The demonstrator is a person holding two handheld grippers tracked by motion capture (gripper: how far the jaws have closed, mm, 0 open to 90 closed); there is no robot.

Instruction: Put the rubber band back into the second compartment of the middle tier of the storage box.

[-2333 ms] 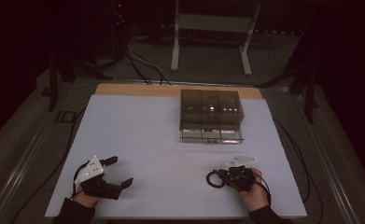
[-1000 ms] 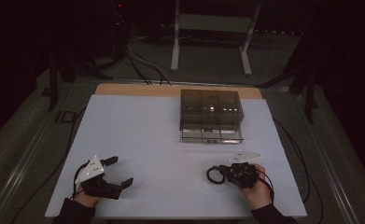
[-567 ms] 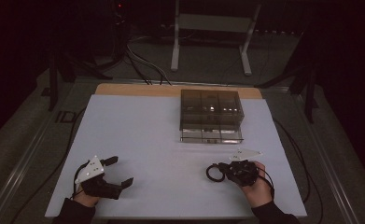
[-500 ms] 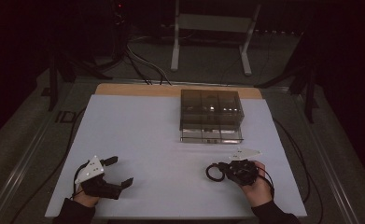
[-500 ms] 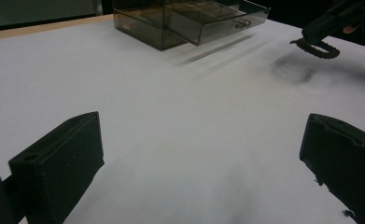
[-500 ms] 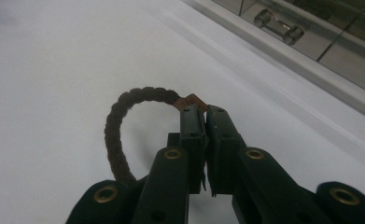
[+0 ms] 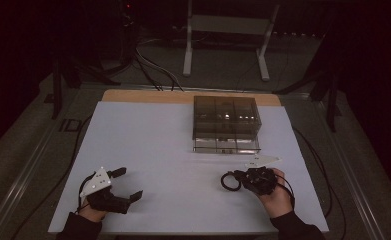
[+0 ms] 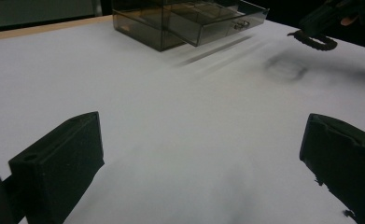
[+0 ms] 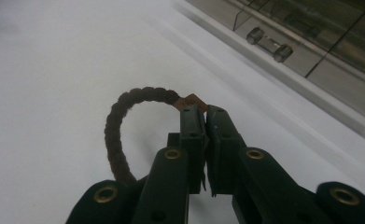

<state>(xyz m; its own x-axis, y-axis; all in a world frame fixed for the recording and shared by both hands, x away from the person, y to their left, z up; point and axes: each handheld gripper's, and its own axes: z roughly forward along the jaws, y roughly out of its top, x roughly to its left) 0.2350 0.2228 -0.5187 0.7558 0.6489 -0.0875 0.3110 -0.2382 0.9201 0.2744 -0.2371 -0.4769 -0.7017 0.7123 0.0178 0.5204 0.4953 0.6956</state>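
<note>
A dark braided loop [image 9: 117, 126] with a small copper tag [image 9: 191, 101] hangs from my right gripper [image 9: 204, 112], which is shut on it right beside the tag. In the high view that gripper [image 7: 237, 177] is at the table's front right, with the loop [image 7: 228, 181] sticking out to its left, just above the white surface. A smoky clear drawer box [image 7: 226, 124] stands beyond it, and its bottom drawer, with a handle [image 9: 269, 44], stands slightly out. My left gripper [image 7: 129, 183] rests at the front left, open and with nothing between its jaws [image 8: 203, 154].
The white tabletop [image 7: 153, 145] lies bare between the grippers and the drawer box [image 8: 189, 18]. Cables run along the floor at both sides of the table. A metal stand [image 7: 223, 30] is behind the far edge.
The right hand has turned a little and shifted slightly toward the box, carrying the loop. The left gripper has not moved.
</note>
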